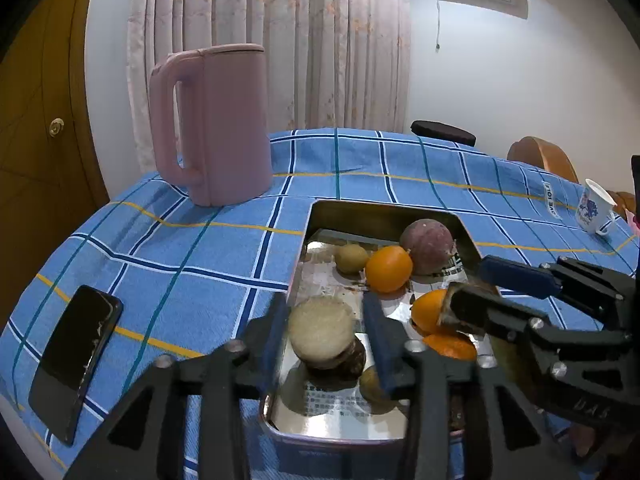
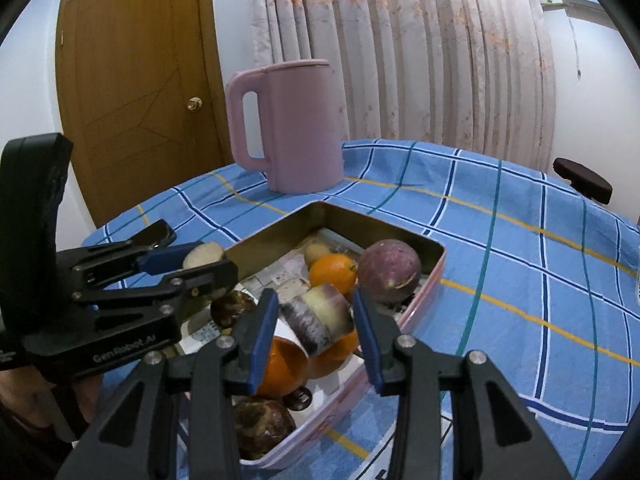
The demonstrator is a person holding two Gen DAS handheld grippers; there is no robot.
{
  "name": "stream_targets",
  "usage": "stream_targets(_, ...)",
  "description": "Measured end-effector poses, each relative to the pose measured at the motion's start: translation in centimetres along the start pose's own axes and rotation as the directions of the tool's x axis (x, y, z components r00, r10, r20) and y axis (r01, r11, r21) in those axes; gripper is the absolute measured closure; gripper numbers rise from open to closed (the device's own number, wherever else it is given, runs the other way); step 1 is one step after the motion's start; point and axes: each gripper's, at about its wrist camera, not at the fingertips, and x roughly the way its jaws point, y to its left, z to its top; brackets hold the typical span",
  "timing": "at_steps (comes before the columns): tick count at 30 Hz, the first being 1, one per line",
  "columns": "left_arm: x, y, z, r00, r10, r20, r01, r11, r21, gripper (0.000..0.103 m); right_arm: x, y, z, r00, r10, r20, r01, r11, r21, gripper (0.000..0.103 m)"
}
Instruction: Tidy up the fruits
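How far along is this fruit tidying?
Mostly done, it seems: oranges and a purple fruit already lie in the tin tray. In hand: the left gripper holds a pale cut piece, the right gripper a purple-skinned chunk, both over the tray. Left: setting them down.

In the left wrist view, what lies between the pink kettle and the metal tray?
Only bare blue checked tablecloth lies between the pink plastic kettle and the rectangular metal tray. The right wrist view shows the same bare stretch.
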Motion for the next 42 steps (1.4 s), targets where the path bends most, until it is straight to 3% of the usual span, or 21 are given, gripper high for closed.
stream_targets(2,-0.5,-0.2,0.0,1.0,0.005,0.016,-0.005,1.0,0.006,0.045,-0.2,0.2,-0.1,1.0,0.006,0.003,-0.006,1.0,-0.007,0.052)
stream_targets(11,-1.8,-0.1,0.4,0.999,0.003,0.036,-0.003,1.0,-0.007,0.045,-2.3,0.1,0.1,0.998,0.002,0.058,-0.004,1.0,0.023,0.033)
stream_targets(20,-4.0,-0.5,0.7,0.996,-0.01,0.085,0.012,1.0,-0.018,0.044,-6.8,-0.5,-0.4,0.99,-0.084,0.114,0.08,0.996,0.041,0.019)
stream_targets(31,-5.8,-2.5,0.7,0.992,-0.027,0.124,0.026,1.0,0.006,0.044,-11.7,-0.4,-0.6,0.957,-0.22,0.189,0.215,0.976,0.045,0.006)
stream_targets(39,-6.4,-3.2,0.7,0.991,-0.033,0.13,0.031,0.999,0.018,0.043,-13.1,-0.6,-0.9,0.952,-0.24,0.192,0.233,0.971,0.059,0.005)
stream_targets(42,-6.7,-3.4,0.7,0.99,-0.027,0.137,0.024,0.999,0.022,0.029,-13.5,-0.7,-1.1,0.953,-0.236,0.192,0.227,0.971,0.069,0.004)
